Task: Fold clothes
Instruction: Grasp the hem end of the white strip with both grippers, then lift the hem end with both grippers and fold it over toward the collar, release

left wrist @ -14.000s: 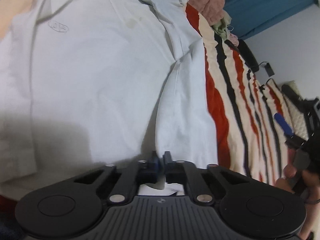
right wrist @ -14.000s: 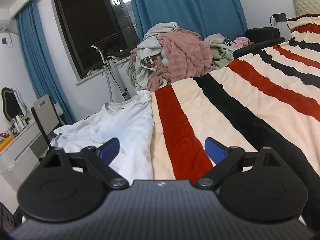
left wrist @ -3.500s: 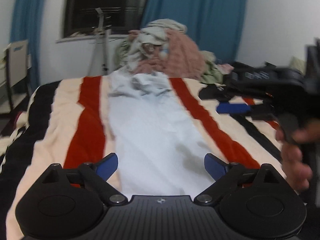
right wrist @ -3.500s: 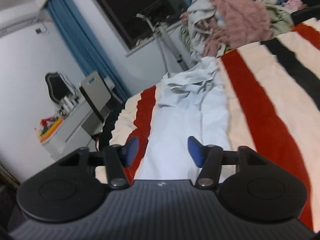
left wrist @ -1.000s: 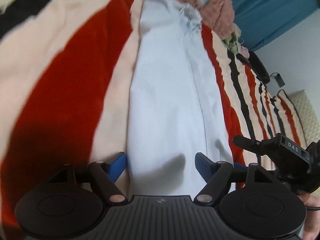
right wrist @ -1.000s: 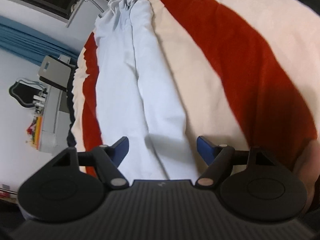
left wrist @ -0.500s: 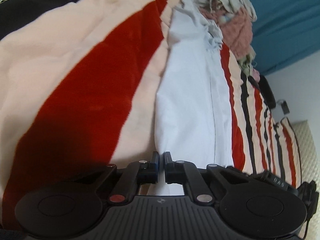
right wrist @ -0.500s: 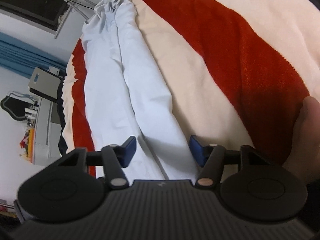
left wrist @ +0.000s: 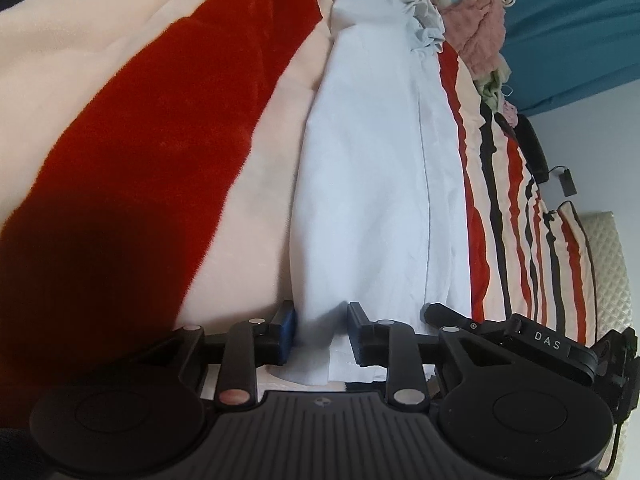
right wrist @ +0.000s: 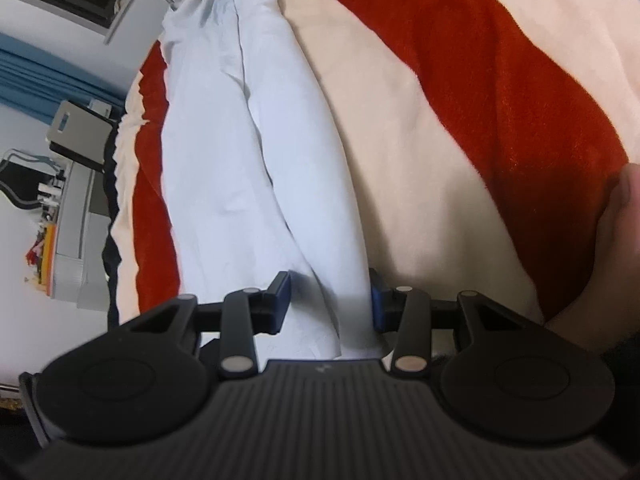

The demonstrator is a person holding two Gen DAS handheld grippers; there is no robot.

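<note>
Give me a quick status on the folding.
Left gripper opening, right gripper closing, both astride near hem of white garment. Garment folded long on striped blanket. Nothing blocking.

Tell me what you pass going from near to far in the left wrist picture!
Left gripper, its jaws opening around the cloth → white shirt folded long on the striped blanket → pile of clothes → blue curtain.

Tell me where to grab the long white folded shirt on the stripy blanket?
Grip the long white folded shirt at its near end, one corner each, coming from the bed's near edge; that end lies flat and free, while the far end is bunched against the clothes pile.
</note>
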